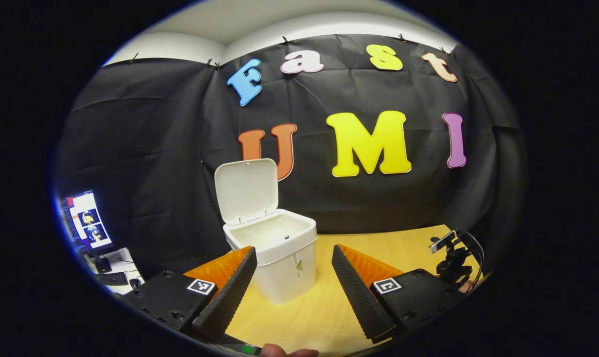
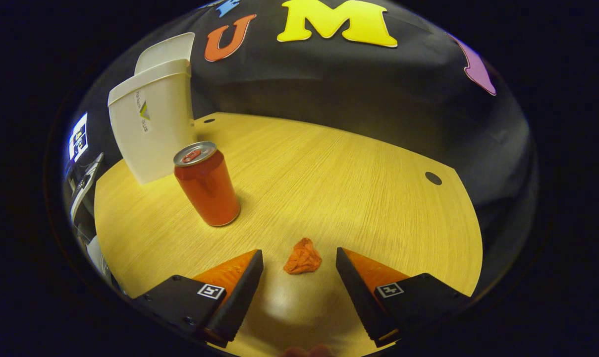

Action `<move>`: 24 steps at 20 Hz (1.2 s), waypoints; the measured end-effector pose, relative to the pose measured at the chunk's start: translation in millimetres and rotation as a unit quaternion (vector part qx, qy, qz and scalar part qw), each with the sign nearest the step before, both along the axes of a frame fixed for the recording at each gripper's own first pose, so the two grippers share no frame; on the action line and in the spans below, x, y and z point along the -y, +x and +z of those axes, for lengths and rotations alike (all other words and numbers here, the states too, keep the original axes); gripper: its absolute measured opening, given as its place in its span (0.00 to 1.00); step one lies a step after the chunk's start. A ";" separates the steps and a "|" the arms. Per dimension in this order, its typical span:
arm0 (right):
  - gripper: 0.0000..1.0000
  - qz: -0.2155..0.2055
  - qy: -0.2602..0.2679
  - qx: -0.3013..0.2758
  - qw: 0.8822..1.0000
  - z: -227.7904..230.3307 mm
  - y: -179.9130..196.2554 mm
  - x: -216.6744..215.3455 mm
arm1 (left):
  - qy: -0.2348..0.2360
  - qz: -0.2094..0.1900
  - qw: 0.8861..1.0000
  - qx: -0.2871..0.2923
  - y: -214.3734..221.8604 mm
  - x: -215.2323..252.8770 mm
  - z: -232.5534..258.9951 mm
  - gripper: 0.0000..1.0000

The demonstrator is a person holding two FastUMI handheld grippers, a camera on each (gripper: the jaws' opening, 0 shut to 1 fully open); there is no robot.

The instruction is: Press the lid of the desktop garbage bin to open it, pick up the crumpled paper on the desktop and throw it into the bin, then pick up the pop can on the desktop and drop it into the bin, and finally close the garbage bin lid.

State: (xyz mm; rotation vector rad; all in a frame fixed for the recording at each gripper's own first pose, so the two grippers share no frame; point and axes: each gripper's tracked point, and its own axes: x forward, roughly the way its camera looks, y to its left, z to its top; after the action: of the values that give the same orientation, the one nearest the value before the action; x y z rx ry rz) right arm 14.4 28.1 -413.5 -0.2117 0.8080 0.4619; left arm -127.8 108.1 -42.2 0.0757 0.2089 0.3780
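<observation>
In the left gripper view, the white bin stands on the wooden table with its lid raised upright at the far side. The part of the inside that shows looks bare. The left gripper sits just in front of it, fingers spread wide, holding nothing. In the right gripper view, the crumpled paper lies on the table between the wide-open fingers of the right gripper, untouched. The red can stands upright farther off to the left, near the bin.

White bin lid open, red can upright (nearby), crumpled paper
</observation>
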 end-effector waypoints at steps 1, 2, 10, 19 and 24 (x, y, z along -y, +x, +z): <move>0.94 0.002 -0.002 -0.006 1.000 -5.8 1.5 -2.3 | 0.000 0.007 1.000 0.000 -3.5 -5.3 -0.3 0.99; 0.95 0.005 -0.005 -0.017 1.000 -11.9 0.4 -4.0 | 0.000 0.014 1.000 0.000 -5.5 -9.3 -0.7 0.99; 0.63 -0.004 0.005 -0.061 0.998 -20.6 -3.5 -12.2 | -0.001 0.035 0.999 -0.003 -9.2 -24.4 -0.1 0.99; 0.17 -0.009 0.009 -0.071 0.997 -6.0 -1.3 -10.6 | 0.008 0.032 0.999 0.007 -5.5 -27.5 11.6 0.99; 0.04 -0.034 0.022 -0.033 0.999 51.9 7.1 -7.4 | -0.001 0.027 1.000 0.005 -4.7 -28.5 3.3 1.00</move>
State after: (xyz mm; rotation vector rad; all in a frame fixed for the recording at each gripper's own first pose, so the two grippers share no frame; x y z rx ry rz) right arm 21.5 35.5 -361.6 -0.1272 0.8664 0.4234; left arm -132.5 136.6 -38.9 0.0659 0.2027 0.4323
